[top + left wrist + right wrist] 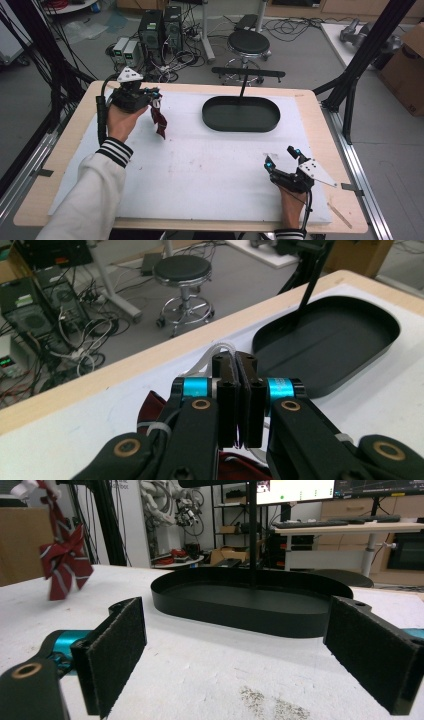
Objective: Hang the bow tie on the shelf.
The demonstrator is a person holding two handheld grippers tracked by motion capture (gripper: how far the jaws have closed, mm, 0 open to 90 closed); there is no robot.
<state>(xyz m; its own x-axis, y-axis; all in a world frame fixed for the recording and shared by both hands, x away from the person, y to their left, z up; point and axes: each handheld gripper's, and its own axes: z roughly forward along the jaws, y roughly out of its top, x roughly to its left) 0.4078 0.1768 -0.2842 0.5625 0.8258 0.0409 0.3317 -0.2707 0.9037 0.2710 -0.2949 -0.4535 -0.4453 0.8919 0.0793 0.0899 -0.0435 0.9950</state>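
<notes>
Looks like the carry step: the left tool (156,98), upper left of the high view, is clamped on a dark red cloth (160,121) that dangles clear above the bench (210,165). My guess for the next move is swinging it right, over the black tray (241,114) at upper centre, then letting go. The right tool (281,159) sits lower right, jaws wide apart and empty. No readable writing anywhere.

Light wooden table (60,165), rounded corners, topped by a white foam sheet (200,170) covering nearly the whole surface. On the sheet, far and right of centre, a black oval tray (210,116). Faint dark smudges (192,167) across the sheet's middle and near right.
</notes>
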